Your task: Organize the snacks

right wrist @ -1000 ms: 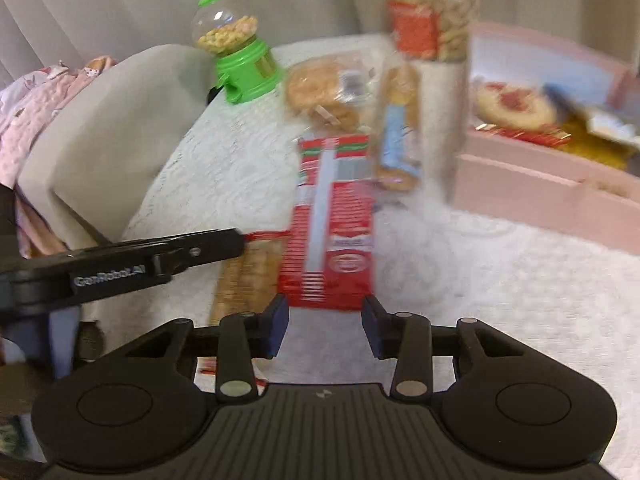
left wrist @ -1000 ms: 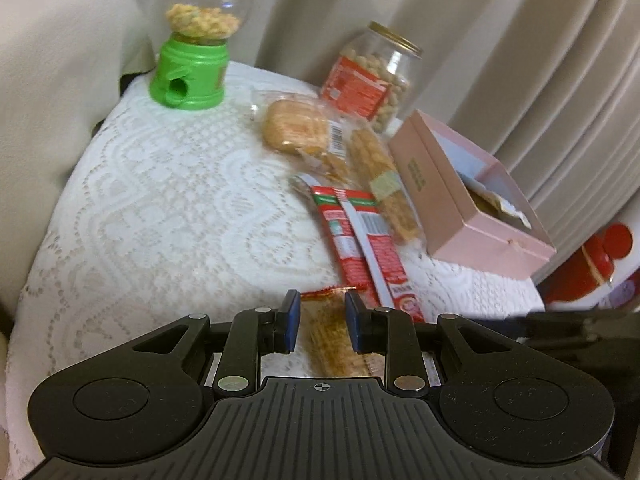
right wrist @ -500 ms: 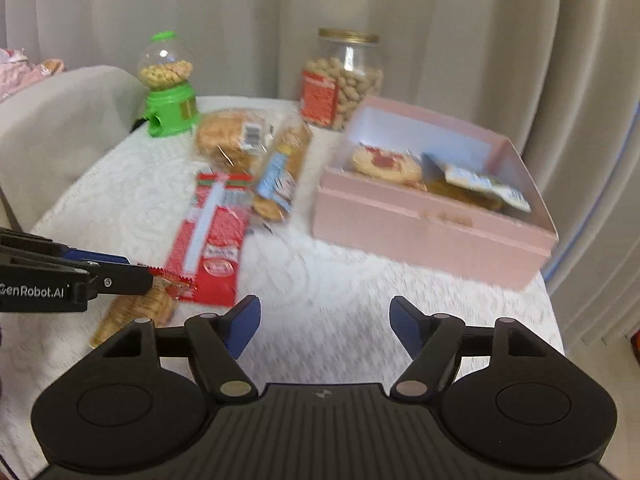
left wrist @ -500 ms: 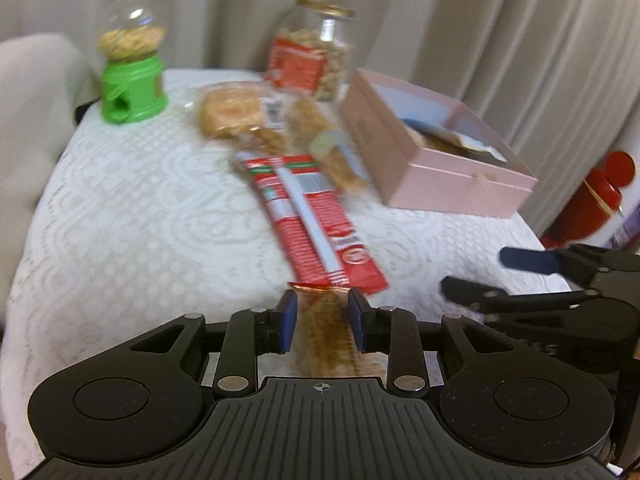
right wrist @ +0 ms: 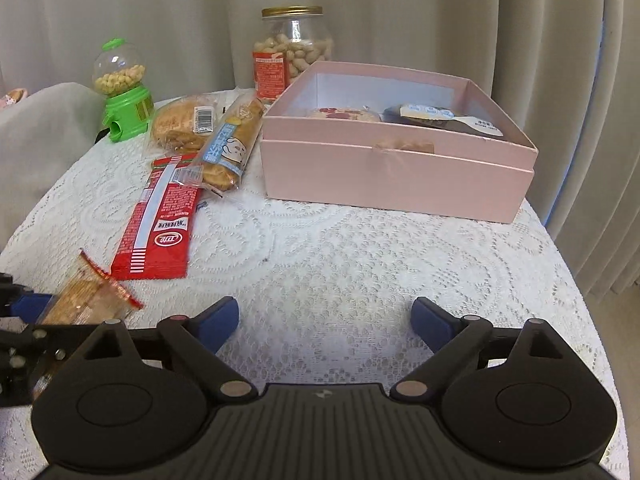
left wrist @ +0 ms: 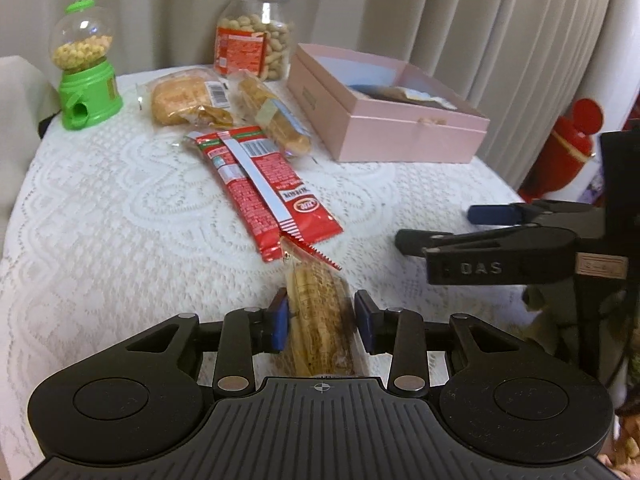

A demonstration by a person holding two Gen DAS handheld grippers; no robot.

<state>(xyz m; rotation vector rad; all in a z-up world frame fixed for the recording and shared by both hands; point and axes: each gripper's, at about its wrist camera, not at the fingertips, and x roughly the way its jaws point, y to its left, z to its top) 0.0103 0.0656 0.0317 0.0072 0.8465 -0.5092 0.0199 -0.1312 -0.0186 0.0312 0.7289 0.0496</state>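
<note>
Left tool (left wrist: pixel 321 328): blue-padded fingers clenched on a clear-wrapped pack of tan biscuits with a red serrated end (left wrist: pixel 318 320), held just above the white lace-covered worktop (left wrist: pixel 100 220). Directly ahead of the fingers, a flat red foil snack packet with a pale centre strip (left wrist: pixel 264 184) lies on the lace. Beyond it, a long clear-wrapped bread stick with a blue label (left wrist: pixel 276 118) and a round bun in clear wrap with a barcode (left wrist: pixel 186 100) lie side by side. Ahead to the right, an open pink cardboard box (left wrist: pixel 400 136) holds wrapped items. Far ahead, a glass jar of peanuts with a gold lid (left wrist: pixel 256 36); far ahead to the left, a green toy dispenser with a clear globe (left wrist: pixel 86 76). To the right, the right tool (left wrist: pixel 452 226) hovers with fingers apart.

Right tool (right wrist: pixel 325 322): fingers spread wide, nothing between them, over bare lace. Ahead and slightly right, the pink box (right wrist: pixel 396 176), a red-topped pastry and dark packets inside. Ahead to the left, the red packet (right wrist: pixel 160 228), bread stick (right wrist: pixel 230 144) and bun (right wrist: pixel 178 126); behind them the jar (right wrist: pixel 294 50) and dispenser (right wrist: pixel 124 92). Close at the left, the biscuit pack (right wrist: pixel 86 296) in the left tool's (right wrist: pixel 24 312) grip.
</note>
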